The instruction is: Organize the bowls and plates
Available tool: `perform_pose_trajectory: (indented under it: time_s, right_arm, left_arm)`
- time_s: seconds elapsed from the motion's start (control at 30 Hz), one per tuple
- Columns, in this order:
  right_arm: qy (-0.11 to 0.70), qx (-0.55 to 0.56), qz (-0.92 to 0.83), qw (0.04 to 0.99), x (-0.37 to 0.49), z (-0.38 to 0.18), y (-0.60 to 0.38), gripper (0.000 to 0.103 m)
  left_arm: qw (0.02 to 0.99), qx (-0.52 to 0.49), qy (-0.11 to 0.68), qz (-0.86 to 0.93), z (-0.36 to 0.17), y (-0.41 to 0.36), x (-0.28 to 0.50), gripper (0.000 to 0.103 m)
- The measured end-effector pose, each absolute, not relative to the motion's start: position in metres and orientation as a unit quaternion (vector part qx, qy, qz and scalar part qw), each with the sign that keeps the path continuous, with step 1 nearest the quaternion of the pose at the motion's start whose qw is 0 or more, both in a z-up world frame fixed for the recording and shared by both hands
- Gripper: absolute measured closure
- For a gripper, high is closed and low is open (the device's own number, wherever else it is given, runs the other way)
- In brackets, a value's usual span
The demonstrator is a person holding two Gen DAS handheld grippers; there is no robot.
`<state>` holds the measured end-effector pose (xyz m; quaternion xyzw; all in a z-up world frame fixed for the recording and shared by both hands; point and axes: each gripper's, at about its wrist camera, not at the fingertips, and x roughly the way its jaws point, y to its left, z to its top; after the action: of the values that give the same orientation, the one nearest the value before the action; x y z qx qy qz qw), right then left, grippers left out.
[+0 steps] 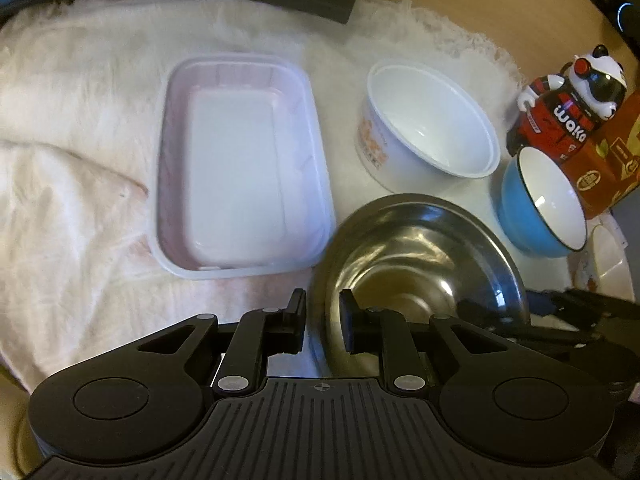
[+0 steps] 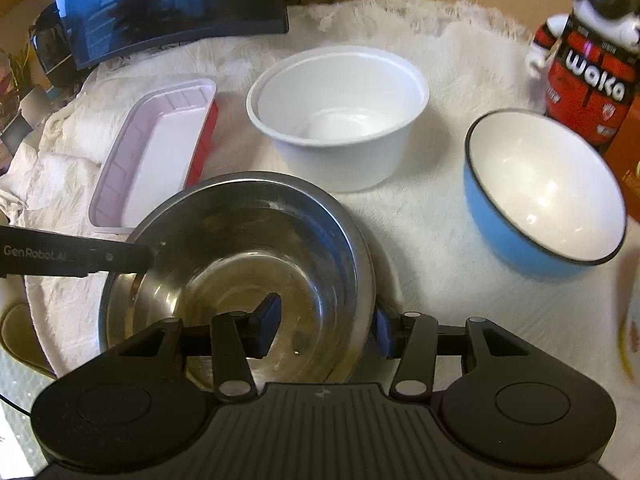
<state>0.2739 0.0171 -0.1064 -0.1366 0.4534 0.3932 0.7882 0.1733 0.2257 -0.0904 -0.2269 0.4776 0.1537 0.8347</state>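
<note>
- Steel bowl (image 2: 240,272) sits nearest of all, and I take it as the landmark; it rests on the white fluffy cloth (image 2: 432,240).
- The right gripper (image 2: 326,326) straddles the steel bowl's near rim, one finger inside and one outside, with a gap showing to the wall; it looks released, not yet pinching.
- The left gripper (image 1: 323,322) straddles the same bowl's rim on its left side. Its jaws stand narrowly apart, and I cannot tell whether they press the rim or merely bracket it.
- Just left of the steel bowl lies the rectangular plastic tray (image 1: 240,168), empty, its red outer side showing in the right view.
- Behind the steel bowl stands the white plastic bowl (image 2: 340,120); to the right of the steel bowl the blue bowl (image 2: 540,192) tilts on the cloth, close to the toy figure (image 2: 588,60).
- Risk, as I judge it: polished steel pinched by a thin rim may slip or swing, and two grippers pulling unevenly could tip it against the tray.
- Risk: the soft cloth may drag along and nudge the leaning blue bowl.
- Hard to see: a patterned dish at the far right is cut off, and the dark screen (image 2: 168,0) beyond is cropped.
</note>
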Motion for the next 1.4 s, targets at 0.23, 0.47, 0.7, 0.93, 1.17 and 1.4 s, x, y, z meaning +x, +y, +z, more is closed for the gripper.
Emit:
perform_pose_trajectory:
  time_s: [0.23,0.47,0.7,0.93,1.17,1.4]
  right_arm:
    - [0.437,-0.14,0.372,0.807,0.283,-0.102,0.012,0.052]
    - [0.505,-0.092,0.351,0.783,0.302,-0.125,0.006,0.052]
    - [0.546,-0.057,0.375,0.747,0.304,-0.137,0.005,0.048]
    - [0.549,-0.061,0.371,0.747,0.298,-0.131,0.0,0.046]
    - [0.547,-0.056,0.348,0.76,0.298,-0.125,-0.033,0.046]
    - [0.536,-0.058,0.335,0.773,0.291,-0.124,-0.034,0.045]
  left_arm:
    - [0.829,-0.212,0.492,0.16,-0.098,0.226,0.176,0.066]
    - [0.811,-0.236,0.516,0.14,-0.114,0.219,0.188,0.07]
    - [0.805,-0.259,0.513,0.145,-0.118,0.223,0.19,0.072]
    - [0.788,-0.313,0.51,0.142,-0.124,0.232,0.178,0.069]
    - [0.791,-0.311,0.517,0.101,-0.123,0.206,0.187,0.062]
    - [0.801,-0.269,0.525,0.106,-0.122,0.188,0.198,0.062]
